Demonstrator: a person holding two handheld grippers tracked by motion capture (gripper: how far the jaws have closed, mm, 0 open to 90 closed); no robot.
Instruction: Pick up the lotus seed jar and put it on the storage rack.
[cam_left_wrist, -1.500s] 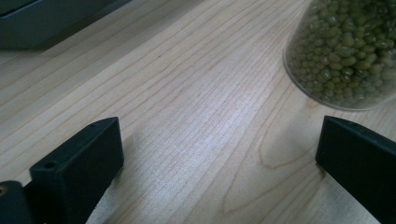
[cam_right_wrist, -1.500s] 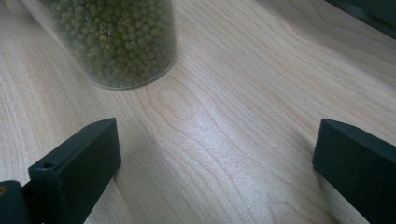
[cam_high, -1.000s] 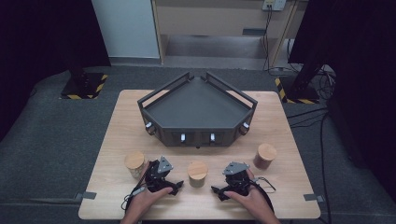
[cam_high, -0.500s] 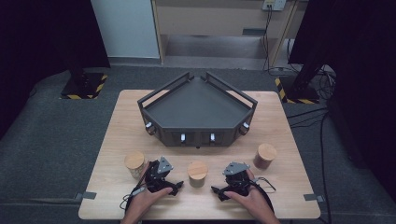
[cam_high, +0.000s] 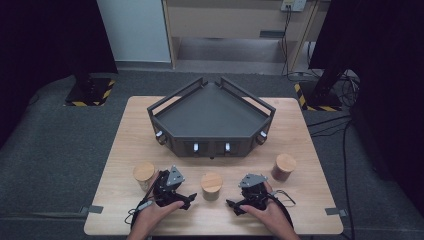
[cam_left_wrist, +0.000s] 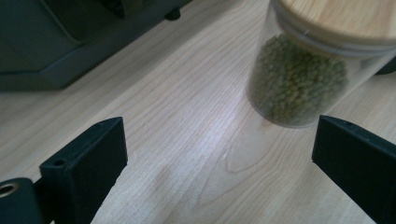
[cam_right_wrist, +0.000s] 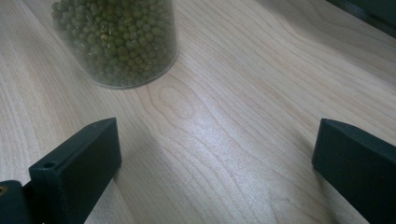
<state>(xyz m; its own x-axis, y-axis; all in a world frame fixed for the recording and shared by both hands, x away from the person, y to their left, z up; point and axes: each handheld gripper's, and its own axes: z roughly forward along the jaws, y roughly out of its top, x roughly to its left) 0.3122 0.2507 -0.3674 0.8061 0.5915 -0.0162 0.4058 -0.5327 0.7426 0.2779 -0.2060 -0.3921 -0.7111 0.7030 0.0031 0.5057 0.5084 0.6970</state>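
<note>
So the left gripper is sitting near the front edge of the pale wooden table, jaws spread wide with nothing but bare wood between them. They've just been closing in a touch, though there's still nothing in the gap. In the left gripper view, the clear glass jar of green mung beans with a round bamboo lid is standing upright just ahead of the jaws and off toward the right-hand one, not touching either.

The right gripper is mirroring it on the other side, also released, jaws wide and gripping nothing. In the right gripper view that same bean jar is standing ahead of the jaws, off beyond the left-hand one, clear of both. From the high view you can see the jar standing right between the two grippers, which are pointing in at each other from either side.

Just outside the left gripper there's a second glass jar with a bamboo lid, close beside the gripper body. Well out past the right gripper there's a third one, a bamboo-lidded jar with dark reddish contents. Farther ahead of both grippers, the dark grey five-sided metal tray with raised rails is sitting mid-table.
</note>
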